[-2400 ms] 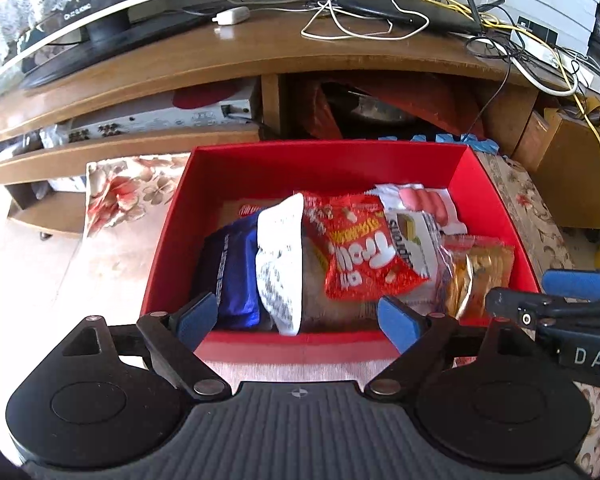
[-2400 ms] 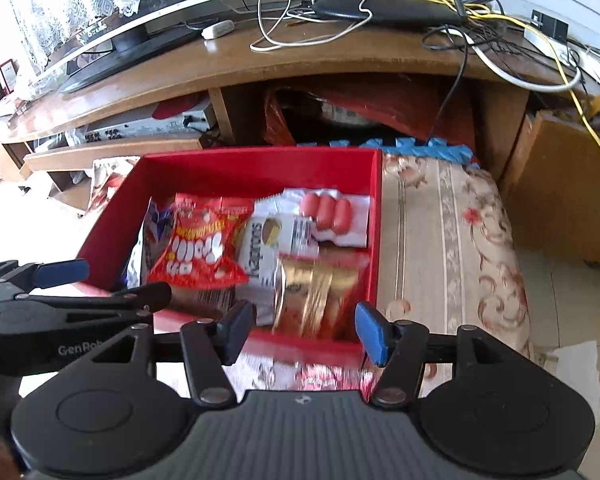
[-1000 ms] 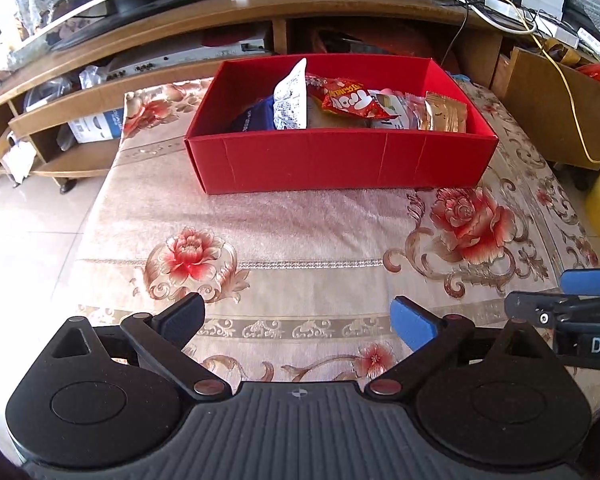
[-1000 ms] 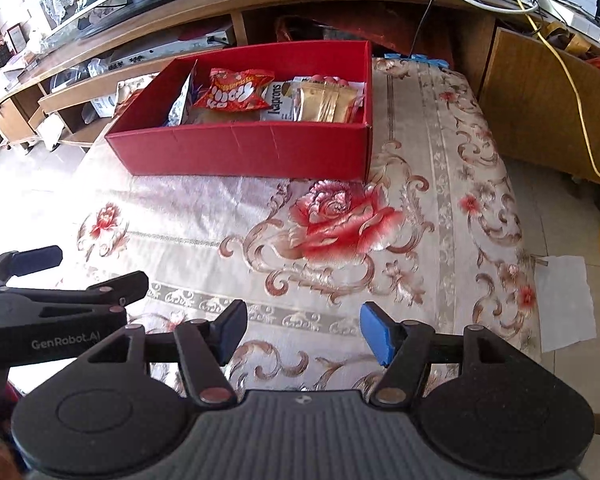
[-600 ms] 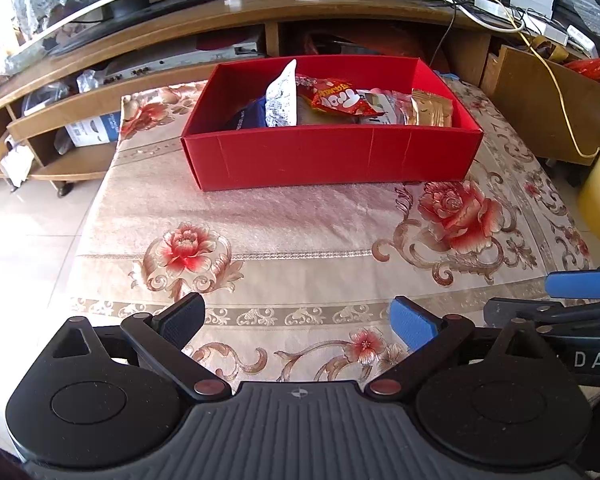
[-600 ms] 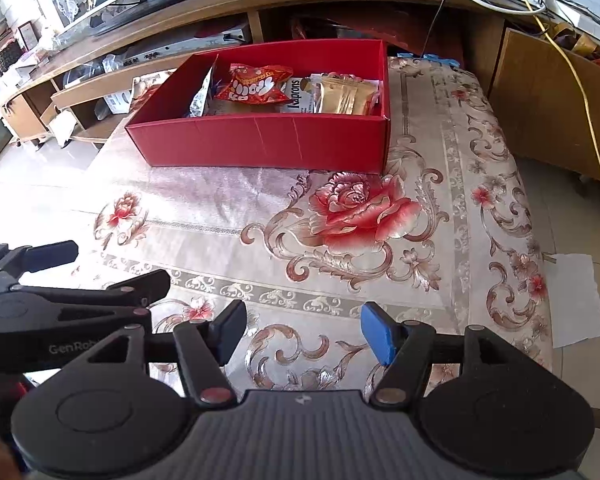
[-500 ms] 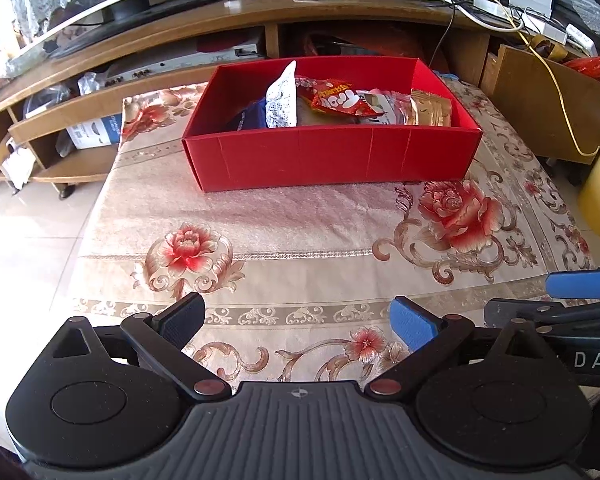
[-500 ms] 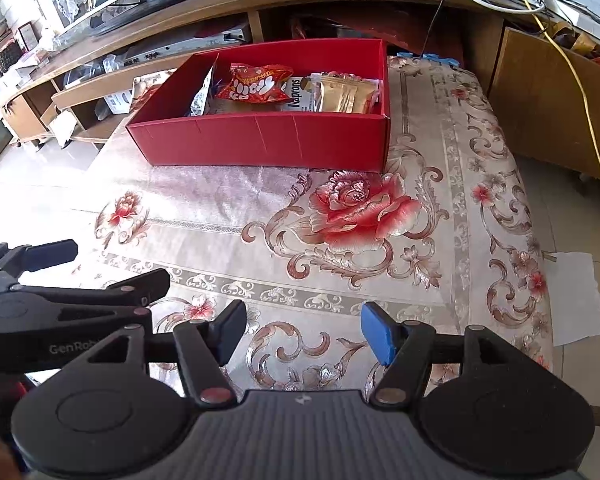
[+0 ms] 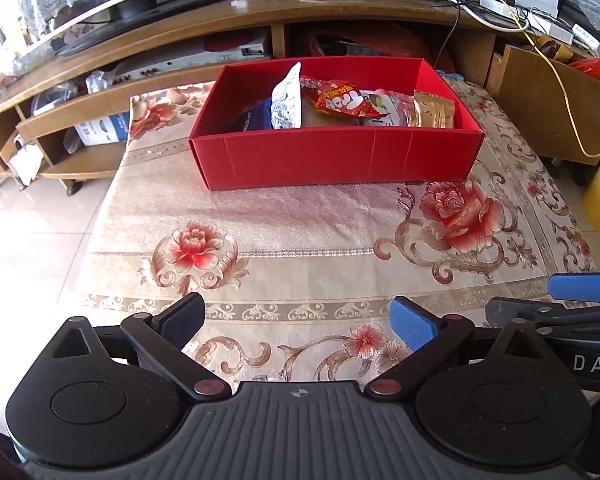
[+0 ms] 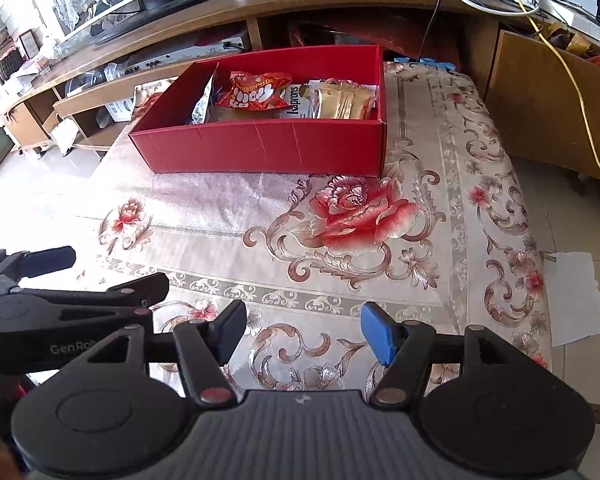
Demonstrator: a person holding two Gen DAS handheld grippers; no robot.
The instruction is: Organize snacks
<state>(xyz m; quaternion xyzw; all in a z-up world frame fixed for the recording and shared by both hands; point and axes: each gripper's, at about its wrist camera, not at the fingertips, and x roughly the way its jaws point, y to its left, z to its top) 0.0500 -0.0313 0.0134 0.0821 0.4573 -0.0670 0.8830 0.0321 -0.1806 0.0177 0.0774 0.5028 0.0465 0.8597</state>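
red box (image 9: 336, 160): snack packets inside, blue one seemingly leftmost | left gripper (image 9: 300, 322), right gripper (image 10: 304, 332): near side of box, agape, empty

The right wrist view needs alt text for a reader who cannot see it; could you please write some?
A red box full of snack packets, among them a red bag and a gold pouch, sits on a floral tablecloth. Nearer the camera, the right gripper hangs open and empty over the cloth, with the left gripper at the left edge.
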